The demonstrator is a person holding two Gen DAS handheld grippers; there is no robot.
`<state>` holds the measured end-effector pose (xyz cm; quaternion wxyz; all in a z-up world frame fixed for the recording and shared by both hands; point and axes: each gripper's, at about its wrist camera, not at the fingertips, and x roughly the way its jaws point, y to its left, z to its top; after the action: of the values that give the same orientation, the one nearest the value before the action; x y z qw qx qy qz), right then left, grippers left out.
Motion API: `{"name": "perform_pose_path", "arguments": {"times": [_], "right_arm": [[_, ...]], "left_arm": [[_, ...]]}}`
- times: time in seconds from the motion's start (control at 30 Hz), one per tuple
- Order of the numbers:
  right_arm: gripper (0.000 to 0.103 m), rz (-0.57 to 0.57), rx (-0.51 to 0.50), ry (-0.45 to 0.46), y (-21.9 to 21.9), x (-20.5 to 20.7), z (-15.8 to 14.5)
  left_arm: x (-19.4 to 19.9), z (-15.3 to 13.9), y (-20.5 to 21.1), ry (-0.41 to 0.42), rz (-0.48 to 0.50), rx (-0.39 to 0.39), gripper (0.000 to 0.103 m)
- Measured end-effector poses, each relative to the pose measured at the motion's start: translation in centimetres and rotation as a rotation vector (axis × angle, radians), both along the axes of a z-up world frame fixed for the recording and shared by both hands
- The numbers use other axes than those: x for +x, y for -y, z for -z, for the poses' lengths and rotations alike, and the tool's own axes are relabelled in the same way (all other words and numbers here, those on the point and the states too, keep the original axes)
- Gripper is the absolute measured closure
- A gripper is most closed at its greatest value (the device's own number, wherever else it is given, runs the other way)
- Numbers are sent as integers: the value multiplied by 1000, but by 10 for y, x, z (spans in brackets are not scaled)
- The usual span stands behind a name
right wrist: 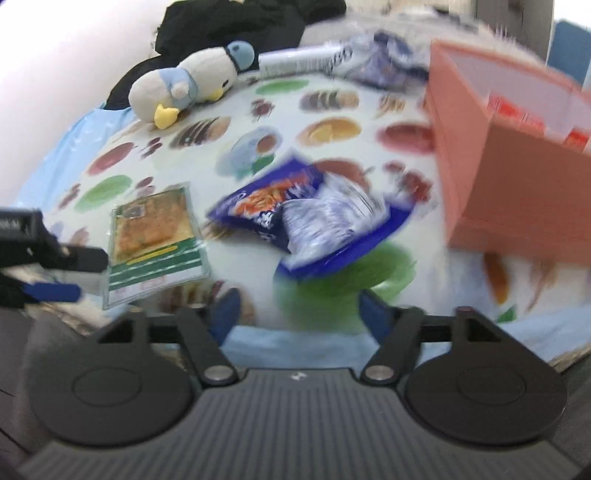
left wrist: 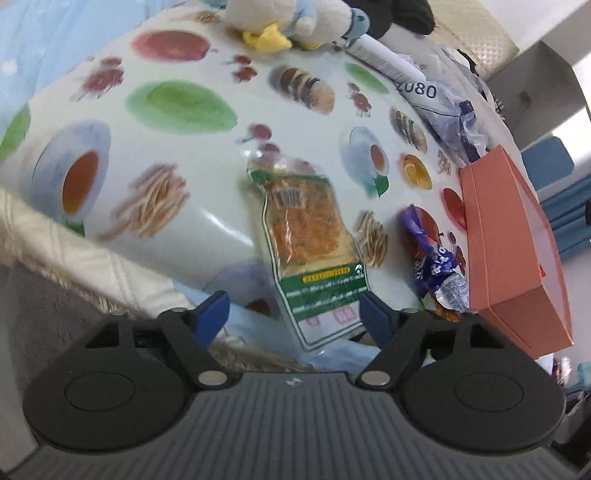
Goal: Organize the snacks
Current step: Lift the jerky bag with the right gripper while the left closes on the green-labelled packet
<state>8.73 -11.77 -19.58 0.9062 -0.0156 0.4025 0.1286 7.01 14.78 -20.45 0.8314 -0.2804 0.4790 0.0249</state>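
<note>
A clear snack packet with a green label [left wrist: 310,240] lies on the food-print tablecloth [left wrist: 177,110], right in front of my open, empty left gripper [left wrist: 293,314]. It also shows in the right wrist view [right wrist: 155,240]. A blue crinkled snack bag [left wrist: 436,262] lies to its right, beside an open orange box [left wrist: 517,236]. In the right wrist view the blue bag [right wrist: 314,218] lies ahead of my open, empty right gripper [right wrist: 297,314], and the orange box [right wrist: 517,147] stands at the right with red packets inside. The left gripper [right wrist: 48,273] shows at the left edge.
A plush penguin [right wrist: 184,85] lies at the far side of the cloth, by dark clothing [right wrist: 236,26]. A white and blue plastic bag [left wrist: 436,99] lies behind the box. The bed edge runs just below both grippers. The right wrist view is motion-blurred.
</note>
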Motion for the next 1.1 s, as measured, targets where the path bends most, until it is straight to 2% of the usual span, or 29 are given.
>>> {"name": "perform_pose_path", "arguments": {"times": [0.07, 0.17, 0.33, 0.53, 0.6, 0.7, 0.77, 0.87, 1.1], "right_arm": [[28, -24, -3, 27, 5, -1, -7], [28, -23, -18, 91, 10, -4, -19], [28, -130, -96, 189, 2, 4, -29], [28, -223, -211, 222, -10, 33, -27], [28, -243, -243, 208, -11, 47, -22], [28, -309, -285, 141, -13, 66, -13], [28, -307, -299, 153, -12, 71, -11], [28, -337, -295, 110, -13, 82, -4], [28, -311, -260, 89, -9, 89, 8]], "left_arm": [[5, -2, 1, 15, 2, 4, 8], [16, -3, 4, 32, 8, 23, 8], [38, 1, 14, 44, 46, 88, 8], [58, 4, 29, 65, 106, 191, 9], [63, 6, 32, 66, 116, 218, 9], [71, 14, 32, 52, 117, 237, 11], [75, 20, 30, 36, 117, 241, 14], [78, 23, 31, 41, 129, 258, 15], [83, 30, 47, 22, 185, 370, 19]]}}
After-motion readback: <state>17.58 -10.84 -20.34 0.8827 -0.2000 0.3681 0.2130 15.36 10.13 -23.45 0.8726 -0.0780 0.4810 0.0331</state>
